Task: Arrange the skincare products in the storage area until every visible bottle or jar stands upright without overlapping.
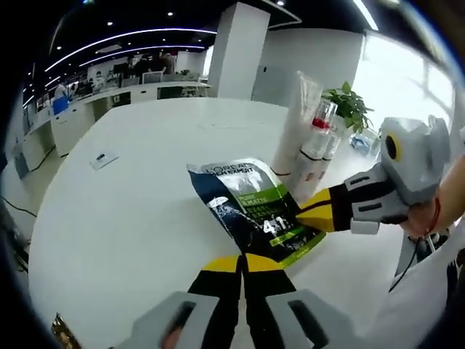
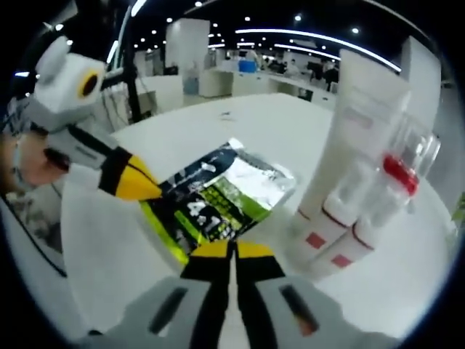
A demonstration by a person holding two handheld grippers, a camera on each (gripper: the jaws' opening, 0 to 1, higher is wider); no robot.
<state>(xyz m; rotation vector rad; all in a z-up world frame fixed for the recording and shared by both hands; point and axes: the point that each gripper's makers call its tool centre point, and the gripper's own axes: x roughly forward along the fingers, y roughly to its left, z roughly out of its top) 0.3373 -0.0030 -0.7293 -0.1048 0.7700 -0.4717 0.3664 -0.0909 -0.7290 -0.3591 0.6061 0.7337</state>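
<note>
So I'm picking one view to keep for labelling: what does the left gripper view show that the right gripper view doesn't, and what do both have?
Left gripper view alone: a potted plant behind the products, a small card lying far out on the white table, and a brown packet edge near its own gripper.

Right gripper view alone: a closer look at the red-capped clear bottle beside the white tubes.

Both: the dark green L'Oreal sachet lying flat, pinched at opposite edges by the left gripper and right gripper, fingers closed.
</note>
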